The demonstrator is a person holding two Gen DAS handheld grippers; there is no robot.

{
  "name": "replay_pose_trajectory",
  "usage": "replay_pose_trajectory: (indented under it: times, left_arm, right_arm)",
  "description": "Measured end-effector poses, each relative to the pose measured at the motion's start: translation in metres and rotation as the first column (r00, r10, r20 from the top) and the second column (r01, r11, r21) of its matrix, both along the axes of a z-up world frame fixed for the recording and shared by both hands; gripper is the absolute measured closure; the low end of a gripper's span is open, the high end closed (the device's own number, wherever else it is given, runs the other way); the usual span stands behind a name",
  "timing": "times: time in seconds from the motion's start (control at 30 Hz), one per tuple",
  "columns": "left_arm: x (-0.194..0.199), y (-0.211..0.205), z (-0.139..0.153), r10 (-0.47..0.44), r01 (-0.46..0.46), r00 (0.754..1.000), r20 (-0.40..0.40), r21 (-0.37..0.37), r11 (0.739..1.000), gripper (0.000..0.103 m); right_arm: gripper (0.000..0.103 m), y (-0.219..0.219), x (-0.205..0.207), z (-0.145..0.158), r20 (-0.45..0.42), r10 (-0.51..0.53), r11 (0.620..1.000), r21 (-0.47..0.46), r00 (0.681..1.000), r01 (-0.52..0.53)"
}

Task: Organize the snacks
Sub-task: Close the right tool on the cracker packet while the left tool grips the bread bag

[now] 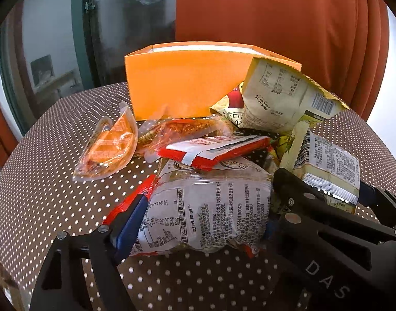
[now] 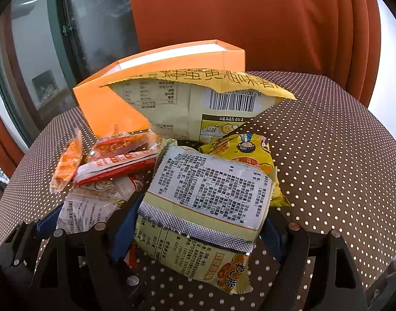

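Looking down at the dotted table [image 1: 55, 181], your left gripper [image 1: 205, 215] has its jaws wide around the clear rice-cracker bag [image 1: 210, 207], and they look snug on its sides, though I can't really tell if they're pressing. Your right gripper [image 2: 195, 223] is clamped on the yellow pack [image 2: 198, 207]. The pile sits just in front of the orange box [image 1: 182, 83].
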State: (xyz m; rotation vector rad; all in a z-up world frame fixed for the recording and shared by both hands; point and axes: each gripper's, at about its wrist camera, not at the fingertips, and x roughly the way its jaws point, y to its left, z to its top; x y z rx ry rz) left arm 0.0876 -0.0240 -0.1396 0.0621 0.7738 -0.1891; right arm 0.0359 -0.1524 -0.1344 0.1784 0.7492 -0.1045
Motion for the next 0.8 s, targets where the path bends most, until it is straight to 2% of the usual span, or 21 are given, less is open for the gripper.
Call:
replay_pose_trajectory:
  times: [0.4,0.8]
  left_arm:
    - [-0.037,0.009,0.034,0.029,-0.029,0.997,0.077,0.0,1.0,0.022]
    - [-0.067,0.008,0.079,0.049,-0.047,0.988,0.145,-0.021,0.999,0.022]
  right_arm:
    - [0.02,0.003,-0.032,0.032,0.075,0.023,1.0,0.002,0.997,-0.023]
    - [0.02,0.003,-0.059,0.077,0.158,0.038,0.999,-0.002,0.987,-0.038]
